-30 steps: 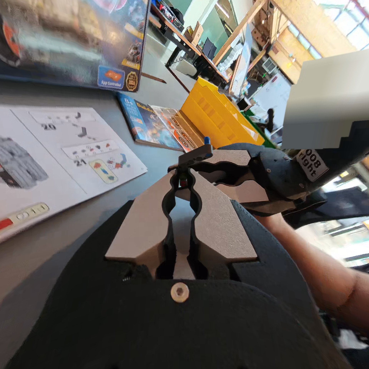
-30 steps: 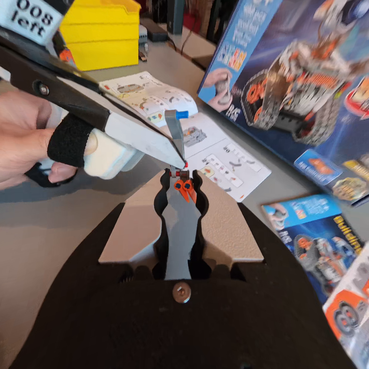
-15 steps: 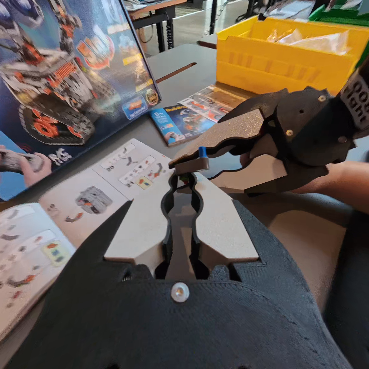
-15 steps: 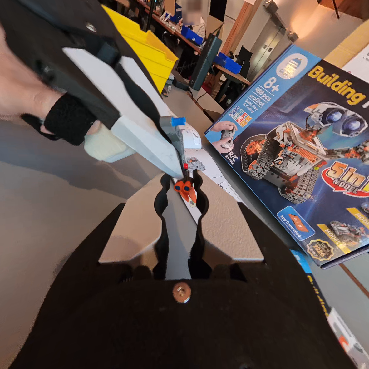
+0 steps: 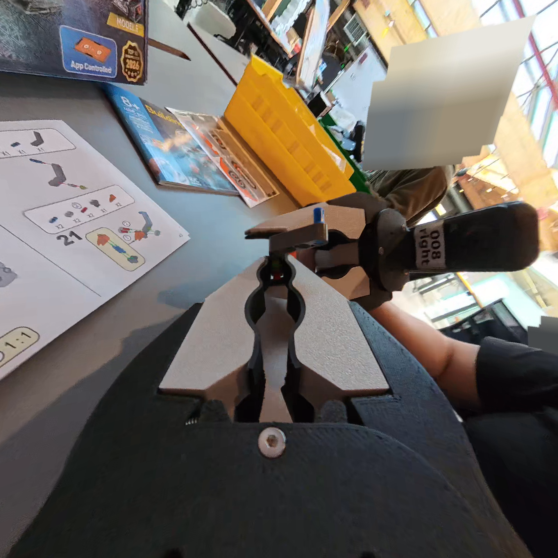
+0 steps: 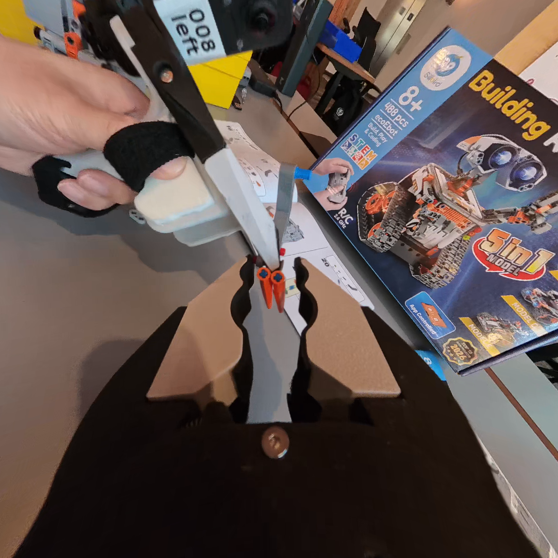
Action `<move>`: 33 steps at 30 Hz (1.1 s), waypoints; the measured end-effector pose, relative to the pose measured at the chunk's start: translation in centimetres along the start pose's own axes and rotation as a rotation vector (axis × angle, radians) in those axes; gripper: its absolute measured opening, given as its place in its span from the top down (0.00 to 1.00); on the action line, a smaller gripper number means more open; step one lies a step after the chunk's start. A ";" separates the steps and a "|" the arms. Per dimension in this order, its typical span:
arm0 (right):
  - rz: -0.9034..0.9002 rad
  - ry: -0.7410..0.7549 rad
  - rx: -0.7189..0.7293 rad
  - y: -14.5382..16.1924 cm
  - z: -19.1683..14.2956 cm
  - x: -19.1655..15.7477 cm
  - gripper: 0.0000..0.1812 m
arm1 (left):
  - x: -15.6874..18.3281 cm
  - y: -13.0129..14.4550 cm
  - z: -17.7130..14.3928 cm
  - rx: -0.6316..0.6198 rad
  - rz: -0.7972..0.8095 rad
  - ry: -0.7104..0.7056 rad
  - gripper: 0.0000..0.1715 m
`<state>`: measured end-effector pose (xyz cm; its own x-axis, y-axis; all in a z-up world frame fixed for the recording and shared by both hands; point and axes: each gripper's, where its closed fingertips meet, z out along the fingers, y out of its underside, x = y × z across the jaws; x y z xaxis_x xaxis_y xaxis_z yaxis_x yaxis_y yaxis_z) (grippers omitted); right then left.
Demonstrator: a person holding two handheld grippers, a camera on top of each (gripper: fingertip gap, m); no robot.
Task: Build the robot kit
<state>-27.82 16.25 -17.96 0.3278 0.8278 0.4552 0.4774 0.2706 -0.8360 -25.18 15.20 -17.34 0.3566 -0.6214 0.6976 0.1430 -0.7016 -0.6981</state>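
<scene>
My left gripper (image 5: 276, 265) is shut on a small brick assembly: a grey angled beam (image 5: 302, 238) with a blue pin (image 5: 318, 216) on its end. In the right wrist view the left gripper's tips pinch the beam (image 6: 283, 205) at its lower end. Two orange pointed pieces (image 6: 271, 287) hang below the pinch. My right gripper (image 6: 272, 262) stands with a finger on each side of the orange pieces. A thin gap shows on the right side, so it is slightly open. Its upper finger (image 5: 302, 220) lies over the beam in the left wrist view.
A large blue toy box (image 6: 453, 211) stands on the grey table (image 6: 90, 302) to the right. An open instruction sheet (image 5: 75, 211) lies flat, with booklets (image 5: 181, 157) and a yellow bin (image 5: 287, 136) beyond. A person's forearm (image 5: 422, 341) and a hand (image 6: 60, 105) hold the grippers. Left and right tips are no more than a few centimetres apart.
Both grippers have swung and tilted together, staying tip to tip over the table. The right jaws stand slightly wider apart around the orange pieces than before.
</scene>
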 end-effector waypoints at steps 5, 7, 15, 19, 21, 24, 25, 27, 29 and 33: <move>-0.125 0.021 -0.080 0.3 -0.2 -0.1 0.92 | 0.2 -0.3 -0.2 0.045 -0.077 0.087 0.97; -0.140 -0.005 -0.096 0.6 -0.5 -0.3 0.92 | 0.3 -0.8 -0.5 0.074 -0.074 0.101 0.96; -0.028 -0.073 -0.081 1.1 -0.8 -0.4 0.91 | 0.0 -0.3 -0.2 0.018 -0.037 0.088 0.96; 0.225 -0.052 -0.058 0.3 -0.7 0.2 0.81 | -0.1 -1.6 -0.9 0.145 -0.091 0.078 0.97; 0.310 -0.038 -0.061 0.1 -0.7 0.2 0.81 | -0.3 -2.0 -1.3 0.182 -0.087 0.057 0.97; 0.290 0.021 -0.105 0.2 -0.5 0.5 0.81 | -0.3 -2.3 -1.4 0.205 -0.055 0.023 0.97; 0.279 0.046 -0.116 0.2 -0.5 0.7 0.81 | -0.3 -2.3 -1.4 0.214 -0.050 0.015 0.97; 0.262 0.093 -0.127 0.4 -0.4 1.1 0.83 | -0.3 -2.4 -1.4 0.226 -0.053 0.005 0.97; 0.266 0.113 -0.125 0.3 -0.4 1.2 0.83 | -0.3 -2.3 -1.3 0.236 -0.071 0.002 0.97; 0.259 0.120 -0.119 0.2 -0.3 1.1 0.82 | -0.4 -2.4 -1.5 0.261 -0.096 0.000 0.97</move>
<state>-27.15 17.11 -17.51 0.5414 0.7960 0.2708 0.4555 -0.0069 -0.8902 -27.07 16.63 -15.72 0.3298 -0.5561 0.7629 0.4096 -0.6437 -0.6464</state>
